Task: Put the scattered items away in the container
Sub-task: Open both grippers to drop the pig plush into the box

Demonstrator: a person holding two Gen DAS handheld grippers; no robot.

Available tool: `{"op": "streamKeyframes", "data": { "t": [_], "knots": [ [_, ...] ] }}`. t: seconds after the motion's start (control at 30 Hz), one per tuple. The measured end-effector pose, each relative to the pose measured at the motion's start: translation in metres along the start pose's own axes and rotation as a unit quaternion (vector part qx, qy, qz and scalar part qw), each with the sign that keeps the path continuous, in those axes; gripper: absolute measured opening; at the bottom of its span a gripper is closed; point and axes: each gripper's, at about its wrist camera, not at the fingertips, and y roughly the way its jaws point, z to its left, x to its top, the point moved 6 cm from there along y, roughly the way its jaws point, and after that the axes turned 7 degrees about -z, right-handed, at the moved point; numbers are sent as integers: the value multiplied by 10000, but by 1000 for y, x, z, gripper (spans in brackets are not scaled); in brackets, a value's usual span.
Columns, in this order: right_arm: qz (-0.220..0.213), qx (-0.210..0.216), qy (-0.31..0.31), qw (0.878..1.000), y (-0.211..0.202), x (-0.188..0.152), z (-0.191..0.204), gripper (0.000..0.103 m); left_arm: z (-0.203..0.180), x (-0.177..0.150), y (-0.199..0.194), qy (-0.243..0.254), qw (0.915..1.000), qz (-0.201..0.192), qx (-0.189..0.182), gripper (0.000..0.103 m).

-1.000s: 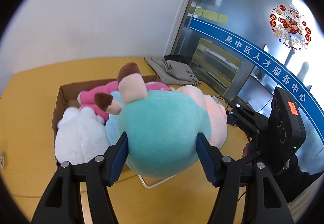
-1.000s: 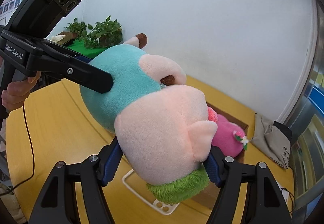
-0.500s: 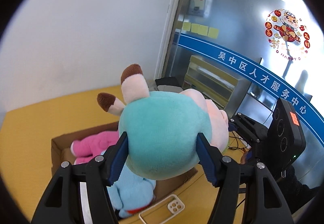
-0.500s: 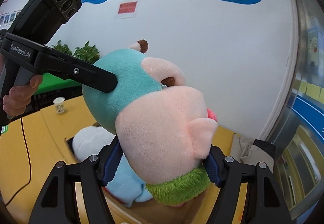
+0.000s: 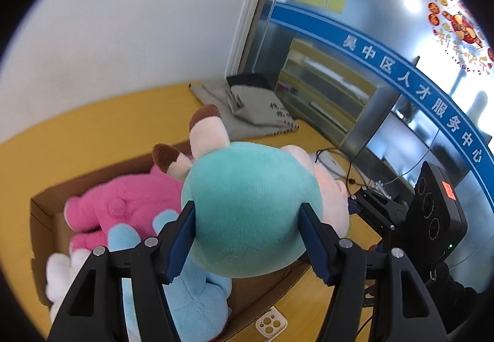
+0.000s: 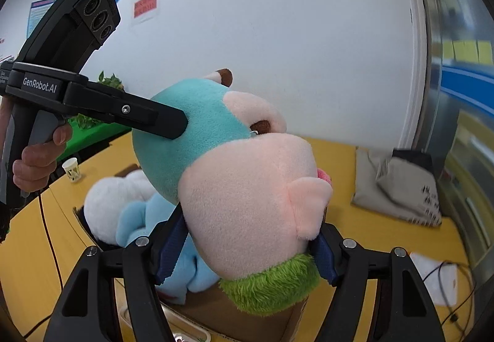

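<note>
Both grippers clamp one large plush animal and hold it in the air above the open cardboard box. The left gripper has its jaws pressed against the two sides of the toy's teal head, the blue pads sunk into the plush. The right gripper holds the same toy lower down, its jaws squeezing the pale pink snout just above the green fur collar. In the right wrist view the left gripper comes in from the left, a hand wrapped around its grip. Inside the box lie a pink plush, a light blue plush and a white plush, packed against one another. The box sits on the yellow bench. A phone case lies on the bench just outside the box's near wall, and a grey cloth bag rests by the far edge near the wall. A paper cup stands well apart from the box.
</note>
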Motion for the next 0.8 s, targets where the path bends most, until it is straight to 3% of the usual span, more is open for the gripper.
{"op": "streamKeyframes", "data": {
  "t": [0.23, 0.37, 0.43, 0.6, 0.67, 0.7, 0.8],
  "knots": [
    [496, -7, 783, 9957, 33, -69, -12, 76, 13, -41, 63, 0, 9971, 736, 210, 64],
    [921, -233, 823, 9921, 47, -105, -22, 78, 11, -71, 91, -91, 9943, 1058, 106, 64],
    [1059, -400, 758, 9907, 44, -118, -27, 84, 11, -80, 98, -93, 9933, 1141, 179, 65],
    [1088, -388, 640, 9912, 26, -120, -29, 86, 14, -82, 89, -207, 9933, 1097, 292, 73],
    [1123, -469, 481, 9914, 18, -116, -27, 94, 15, -80, 79, -326, 9930, 1076, 367, 72],
    [1116, -577, 386, 9913, 14, -113, -26, 99, 14, -78, 69, -349, 9933, 986, 498, 71],
    [1041, -539, 276, 9927, 1, -99, -20, 100, 6, -70, 22, 8, 9960, 448, 770, 71]
  ]
}}
